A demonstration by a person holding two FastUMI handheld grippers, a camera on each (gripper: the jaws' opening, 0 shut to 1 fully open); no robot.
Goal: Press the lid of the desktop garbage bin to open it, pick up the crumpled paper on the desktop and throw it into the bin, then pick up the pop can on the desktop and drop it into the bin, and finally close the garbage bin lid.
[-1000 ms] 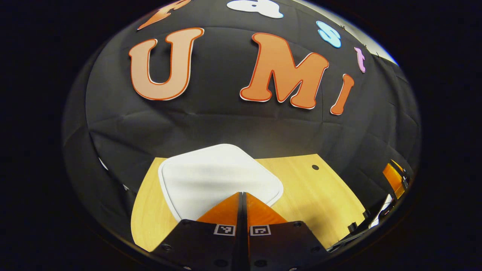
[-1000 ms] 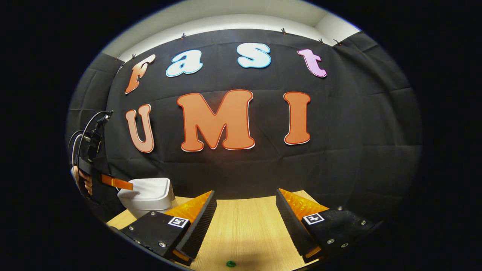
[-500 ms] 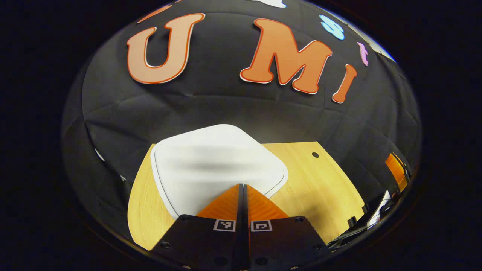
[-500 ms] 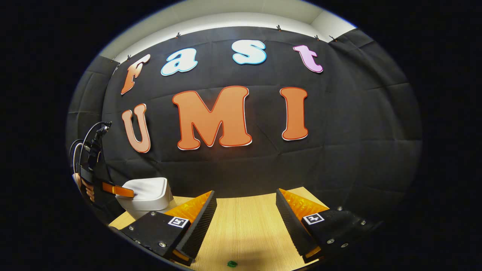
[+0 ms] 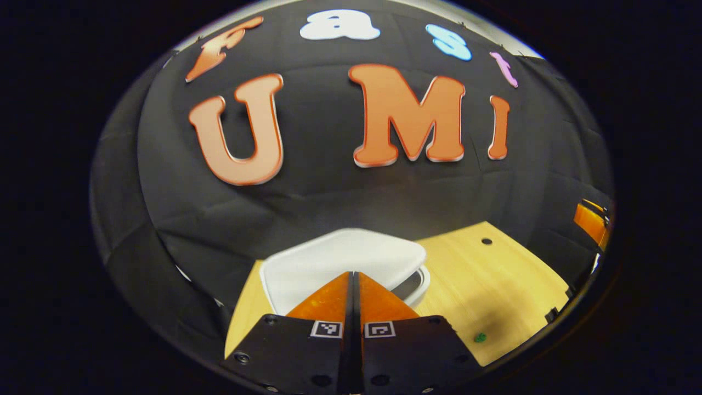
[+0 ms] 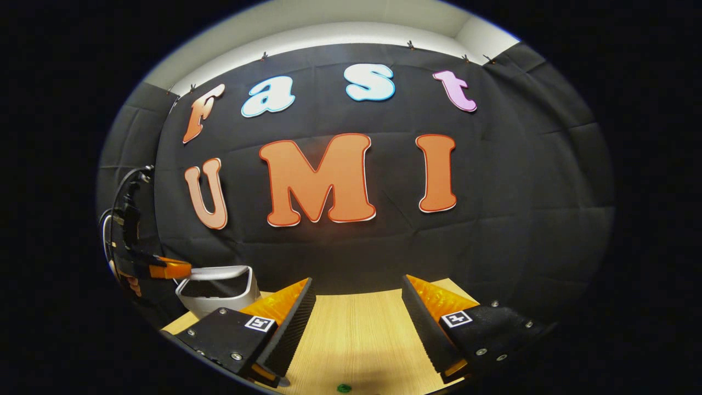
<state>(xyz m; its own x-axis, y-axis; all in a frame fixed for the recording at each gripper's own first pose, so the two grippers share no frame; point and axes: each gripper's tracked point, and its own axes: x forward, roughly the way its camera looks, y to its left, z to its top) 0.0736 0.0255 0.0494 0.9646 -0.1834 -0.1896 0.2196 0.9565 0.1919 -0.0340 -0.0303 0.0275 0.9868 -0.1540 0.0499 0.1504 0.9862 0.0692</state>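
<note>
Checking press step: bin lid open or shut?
Open: lid is lifted off the bin, with a dark gap showing under its right edge.

From the left gripper view we look down from close above the bin [image 5: 340, 260], facing the booth wall. From the right gripper view we sit low over the table [image 6: 356, 334], farther right; both share the bin [image 6: 219, 285].

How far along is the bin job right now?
The lid has popped up, with a dark gap at its right edge, so the bin looks open. The left gripper, shut, sits at the lid; the right gripper hangs open and empty over the desk. Paper, can and closing remain.
</note>
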